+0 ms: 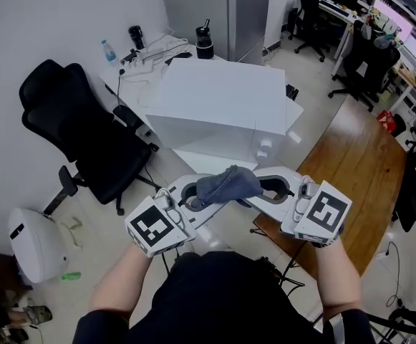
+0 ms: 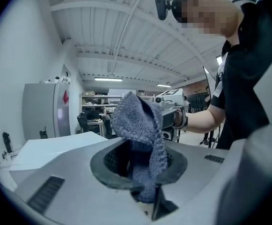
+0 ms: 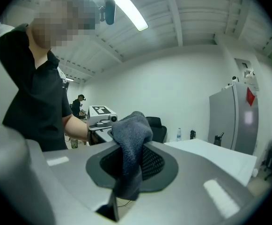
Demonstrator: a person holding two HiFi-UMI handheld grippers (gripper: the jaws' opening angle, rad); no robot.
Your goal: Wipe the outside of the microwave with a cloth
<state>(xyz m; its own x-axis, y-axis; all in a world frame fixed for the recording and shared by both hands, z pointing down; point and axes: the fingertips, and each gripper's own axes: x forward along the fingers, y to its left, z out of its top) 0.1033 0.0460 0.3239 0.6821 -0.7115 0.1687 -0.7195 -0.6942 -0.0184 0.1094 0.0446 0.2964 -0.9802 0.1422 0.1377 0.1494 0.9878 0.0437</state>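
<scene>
Pinching one grey cloth (image 1: 225,185) between them, two grippers meet at 6 o'clock: the left gripper (image 1: 202,199) and right gripper (image 1: 256,192) each clamp one end. One white microwave (image 1: 218,102) sits at 12 o'clock, well apart.

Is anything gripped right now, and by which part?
The gray cloth is held by both grippers. The left gripper pinches one end and the right gripper the opposite end, with the bunched middle humped up between the facing tips.

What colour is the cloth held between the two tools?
Dark blue-grey, with a knitted texture; the cloth shows best in the left gripper view.
</scene>
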